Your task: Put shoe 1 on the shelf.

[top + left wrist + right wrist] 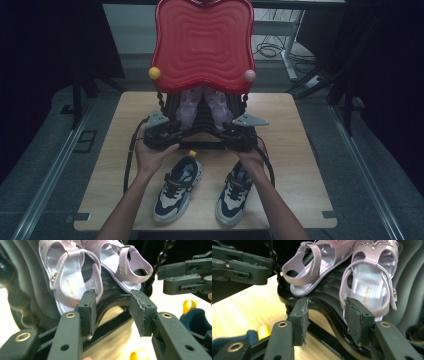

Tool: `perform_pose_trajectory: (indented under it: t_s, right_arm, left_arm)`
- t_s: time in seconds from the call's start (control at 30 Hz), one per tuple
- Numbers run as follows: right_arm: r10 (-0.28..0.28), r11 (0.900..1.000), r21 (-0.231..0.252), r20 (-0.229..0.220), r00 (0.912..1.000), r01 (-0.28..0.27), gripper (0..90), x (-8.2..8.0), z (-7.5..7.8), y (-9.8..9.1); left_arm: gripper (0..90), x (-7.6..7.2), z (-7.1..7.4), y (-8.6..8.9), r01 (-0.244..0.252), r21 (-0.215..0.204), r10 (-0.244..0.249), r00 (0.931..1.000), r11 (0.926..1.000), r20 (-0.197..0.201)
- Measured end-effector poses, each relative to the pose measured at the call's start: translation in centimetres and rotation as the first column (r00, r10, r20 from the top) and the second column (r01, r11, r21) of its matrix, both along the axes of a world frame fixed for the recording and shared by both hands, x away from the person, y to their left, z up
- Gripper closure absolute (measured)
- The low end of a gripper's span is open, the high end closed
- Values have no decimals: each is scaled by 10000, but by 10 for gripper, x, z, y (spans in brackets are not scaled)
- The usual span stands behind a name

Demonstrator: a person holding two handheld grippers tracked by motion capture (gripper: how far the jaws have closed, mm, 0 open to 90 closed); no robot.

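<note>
A pair of lilac sandals (200,107) is held on the black lower shelf (409,290) of a red-topped rack (202,42). The left gripper (112,310) and right gripper (329,317) are held open at its front edge. Two sneakers (177,187) are set on the wooden table (300,165).

Two sandals (202,106) rest side by side on the rack's black shelf (200,131); two sneakers (205,187) stand before it on the table (300,165).

A lab-like recording space: a lone wooden tabletop (300,165) on grey carpet (45,165), dark curtains (45,45) around it, loose cables (270,49) on the floor behind.
</note>
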State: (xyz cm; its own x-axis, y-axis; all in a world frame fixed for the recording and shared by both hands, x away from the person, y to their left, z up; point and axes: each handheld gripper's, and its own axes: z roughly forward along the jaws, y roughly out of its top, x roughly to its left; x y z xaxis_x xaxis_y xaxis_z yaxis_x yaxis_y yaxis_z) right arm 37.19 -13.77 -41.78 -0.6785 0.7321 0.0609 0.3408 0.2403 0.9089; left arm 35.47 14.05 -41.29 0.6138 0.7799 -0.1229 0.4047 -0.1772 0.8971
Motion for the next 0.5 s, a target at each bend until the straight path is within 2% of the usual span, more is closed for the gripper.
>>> perform_pose_trajectory:
  t_s: [0.03,0.1,0.4,0.5]
  right_arm:
    - [200,9998,36,-66,9998,-199,531,-5,0,-5]
    - [110,9999,41,9,9999,-110,531,-7,-1,-7]
    - [289,9996,42,75,9996,-289,531,-25,-8,-26]
    - [342,9992,209,89,9994,-344,529,-34,-11,-35]
  left_arm:
    - [567,-3,0,1,41,81,-41,10000,10000,-11]
    - [565,-8,-1,2,94,218,-93,10000,9997,-30]
    - [548,-29,-7,4,460,348,-455,9988,9983,-173]
    - [540,-39,-14,7,553,306,-541,9977,9980,-397]
